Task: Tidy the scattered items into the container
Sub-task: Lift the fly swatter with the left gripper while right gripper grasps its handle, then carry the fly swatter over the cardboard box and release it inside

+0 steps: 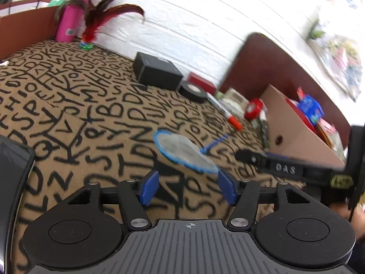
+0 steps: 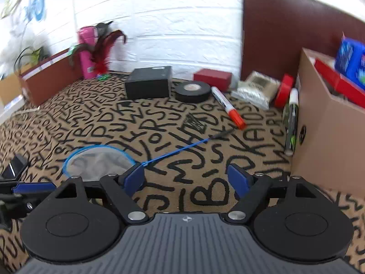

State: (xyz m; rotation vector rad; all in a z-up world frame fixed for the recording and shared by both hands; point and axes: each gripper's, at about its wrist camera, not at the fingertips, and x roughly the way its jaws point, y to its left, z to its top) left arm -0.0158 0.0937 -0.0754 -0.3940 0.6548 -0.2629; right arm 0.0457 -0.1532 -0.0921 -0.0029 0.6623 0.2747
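Observation:
A small blue-rimmed net (image 1: 182, 153) with a thin blue handle lies flat on the letter-print cloth, just beyond my left gripper (image 1: 188, 187), which is open and empty. The net (image 2: 98, 162) also shows in the right wrist view, just ahead-left of my open, empty right gripper (image 2: 186, 179). The cardboard box (image 2: 328, 123) stands at the right and holds a blue pack and red items; it also shows in the left wrist view (image 1: 294, 127). A red-capped marker (image 2: 228, 107), black tape roll (image 2: 192, 91), black box (image 2: 148, 82), red tape roll (image 2: 284, 90) and green pen (image 2: 290, 123) lie scattered.
A red box (image 2: 212, 76) and a bagged white device (image 2: 257, 89) sit by the white brick wall. A pink bottle (image 2: 87, 52) and a feather toy (image 2: 102, 54) stand at the back left. A dark phone (image 1: 11, 169) lies at the left edge. The right gripper's arm (image 1: 285, 166) crosses the left view.

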